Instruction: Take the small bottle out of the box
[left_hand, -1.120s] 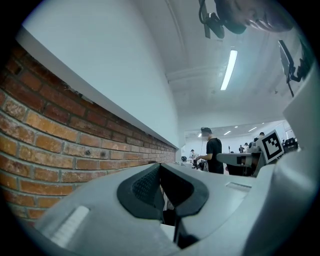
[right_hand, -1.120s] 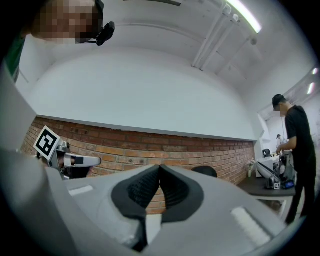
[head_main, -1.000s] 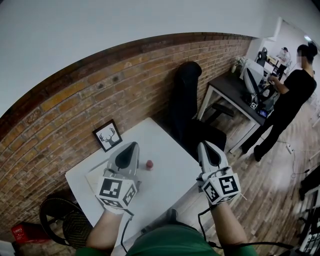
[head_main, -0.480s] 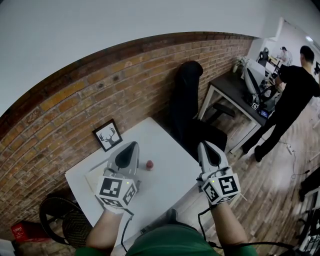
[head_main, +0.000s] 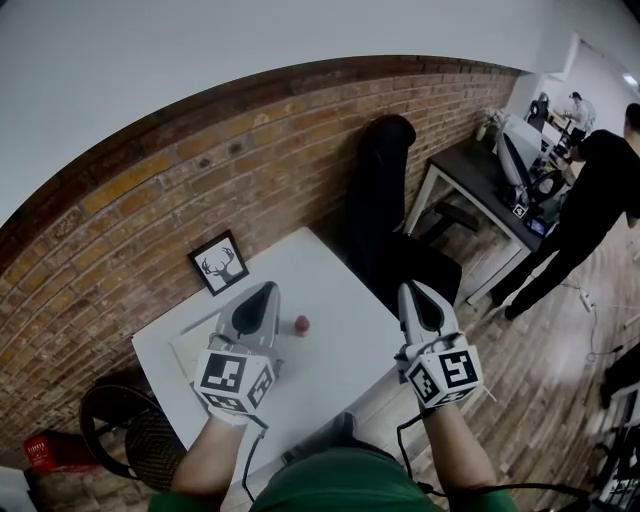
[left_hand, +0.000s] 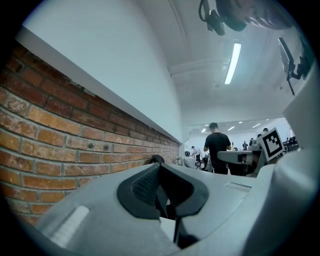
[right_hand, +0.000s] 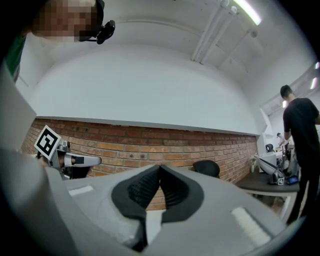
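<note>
the flat tan box (head_main: 188, 348) lay on the white table (head_main: 330, 285), mostly hidden under the left gripper (head_main: 262, 292), so i could not tell what was in it. the small bottle (head_main: 301, 324) looked red and stood on the bare table at about 3 o'clock from the box, just beside that gripper, but it was too tiny to see well. the left gripper's jaws were pressed together on nothing, and the right gripper (head_main: 414, 291), out by the table's 3 o'clock edge, was squeezed closed and empty too.
</note>
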